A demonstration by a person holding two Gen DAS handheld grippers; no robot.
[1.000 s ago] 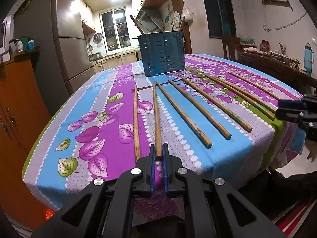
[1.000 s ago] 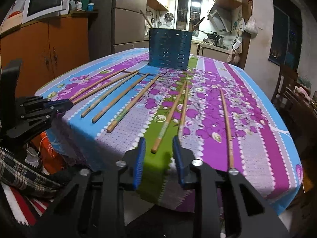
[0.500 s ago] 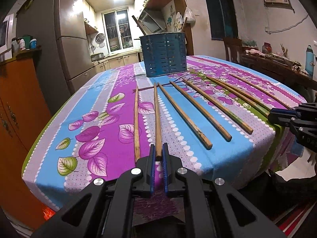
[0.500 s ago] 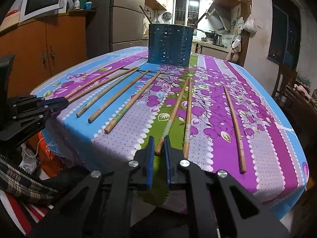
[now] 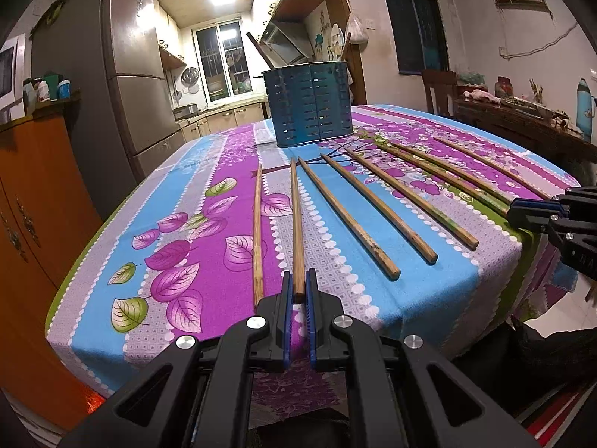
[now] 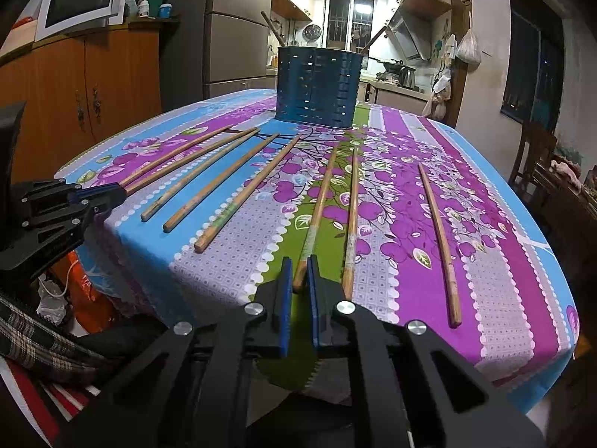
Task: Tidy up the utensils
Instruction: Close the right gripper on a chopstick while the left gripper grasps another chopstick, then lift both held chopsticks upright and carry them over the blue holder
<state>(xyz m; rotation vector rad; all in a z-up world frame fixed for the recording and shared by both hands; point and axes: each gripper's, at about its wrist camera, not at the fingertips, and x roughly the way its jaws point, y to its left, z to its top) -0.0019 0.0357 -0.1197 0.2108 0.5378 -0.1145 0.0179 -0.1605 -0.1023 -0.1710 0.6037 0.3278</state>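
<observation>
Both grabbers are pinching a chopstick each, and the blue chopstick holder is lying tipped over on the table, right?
Not quite: the blue chopstick holder stands upright, as the left wrist view shows. The left gripper and the right gripper do each pinch a chopstick.

The tablecloth (image 5: 186,231) runs in blue, purple, lilac-grey and green stripes — printed with purple leaves, blossoms and white scalloped dots. The chopsticks (image 6: 212,183) are brown wood, the utensil holder (image 5: 309,106) dark blue with slotted rows — the cabinet (image 6: 93,97) is orange.
</observation>
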